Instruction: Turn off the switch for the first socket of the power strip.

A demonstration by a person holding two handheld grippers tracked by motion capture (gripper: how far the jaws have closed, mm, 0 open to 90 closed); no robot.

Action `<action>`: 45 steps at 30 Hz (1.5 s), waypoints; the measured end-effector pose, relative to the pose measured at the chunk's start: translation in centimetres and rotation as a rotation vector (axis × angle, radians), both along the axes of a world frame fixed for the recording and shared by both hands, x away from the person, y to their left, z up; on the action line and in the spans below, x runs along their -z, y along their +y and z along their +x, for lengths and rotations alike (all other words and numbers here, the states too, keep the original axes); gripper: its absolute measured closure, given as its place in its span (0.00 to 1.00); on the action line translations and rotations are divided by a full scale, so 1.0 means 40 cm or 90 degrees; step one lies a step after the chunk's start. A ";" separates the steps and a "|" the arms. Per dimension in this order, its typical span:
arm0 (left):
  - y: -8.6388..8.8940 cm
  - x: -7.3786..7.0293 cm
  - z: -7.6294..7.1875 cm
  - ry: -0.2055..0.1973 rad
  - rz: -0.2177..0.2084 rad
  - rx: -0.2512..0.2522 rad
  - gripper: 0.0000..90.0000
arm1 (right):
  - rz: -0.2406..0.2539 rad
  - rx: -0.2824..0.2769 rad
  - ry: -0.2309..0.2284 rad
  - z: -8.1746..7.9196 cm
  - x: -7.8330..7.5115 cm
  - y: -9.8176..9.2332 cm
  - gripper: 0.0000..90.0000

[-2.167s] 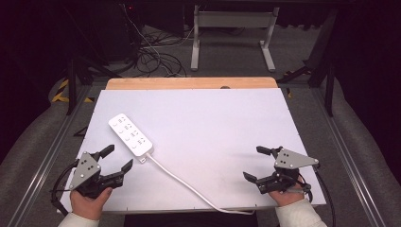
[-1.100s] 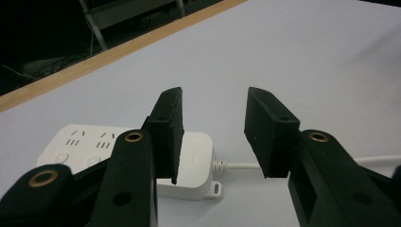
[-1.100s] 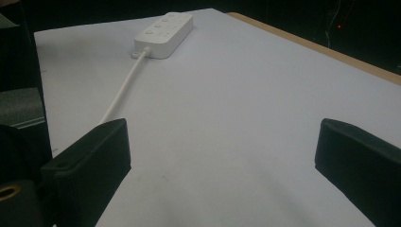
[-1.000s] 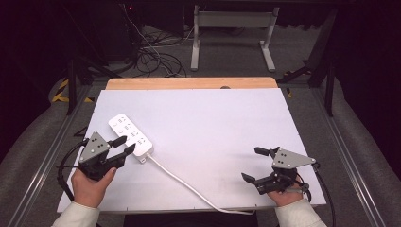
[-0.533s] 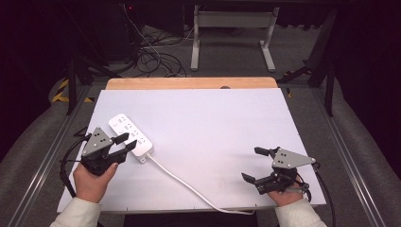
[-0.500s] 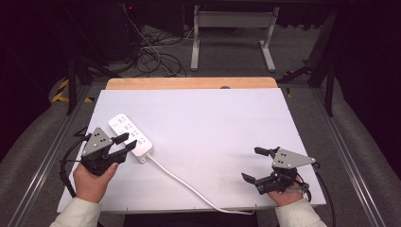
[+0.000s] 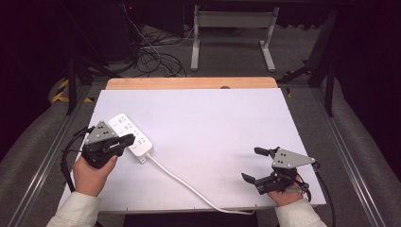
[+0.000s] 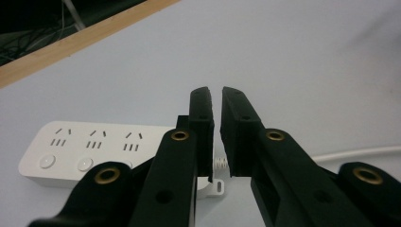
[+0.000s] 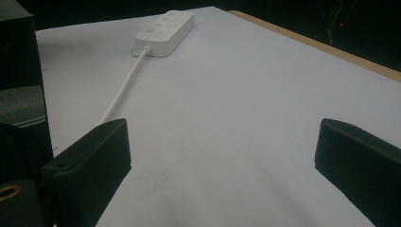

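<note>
1. The counter [image 7: 227, 123], covered in white with a wooden strip along its far edge, spans the middle of the high view.

2. The power strip [image 7: 131, 137] lies at the left of the high view, set diagonally, with its sockets and round buttons facing up. In the right gripper view it is seen at the top centre [image 9: 165, 32].

3. The white cable [image 7: 189, 186] runs from the strip's lower end toward the bottom centre of the high view, over the near edge of the counter.

4. The left gripper [image 7: 124, 142] is held at the strip's lower end. In the left gripper view its jaws are nearly closed, with only a thin gap left and nothing gripped [image 8: 216, 135]; the cable's ribbed collar is seen just beyond that gap. Whether the tips touch the strip cannot be told.

5. The right gripper [image 7: 255, 164] rests at the lower right of the high view, well apart from the strip, its jaws spread wide and empty [image 9: 222, 142].

6. The step in hand is judged to be pressing a button or nudging the strip with the closed tips. For this to be done well, the jaws should be kept together, aimed squarely at one button, and lowered gently so the strip is not pushed sideways; the cable should be avoided.
</note>
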State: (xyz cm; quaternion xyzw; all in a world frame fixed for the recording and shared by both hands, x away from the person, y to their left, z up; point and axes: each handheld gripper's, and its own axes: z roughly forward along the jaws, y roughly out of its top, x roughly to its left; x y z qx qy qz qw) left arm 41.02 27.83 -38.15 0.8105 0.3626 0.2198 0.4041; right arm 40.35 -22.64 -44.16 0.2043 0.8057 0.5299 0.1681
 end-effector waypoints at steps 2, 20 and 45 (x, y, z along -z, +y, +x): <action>0.001 0.000 0.007 0.013 0.001 -0.001 0.97 | 0.000 -0.001 0.000 0.000 0.000 0.000 0.05; 0.008 0.020 0.093 0.120 0.059 -0.031 0.99 | -0.001 -0.002 0.000 0.001 0.001 0.001 0.05; -0.009 0.075 0.177 0.235 0.128 -0.044 1.00 | -0.002 -0.004 0.004 0.002 0.003 0.002 0.06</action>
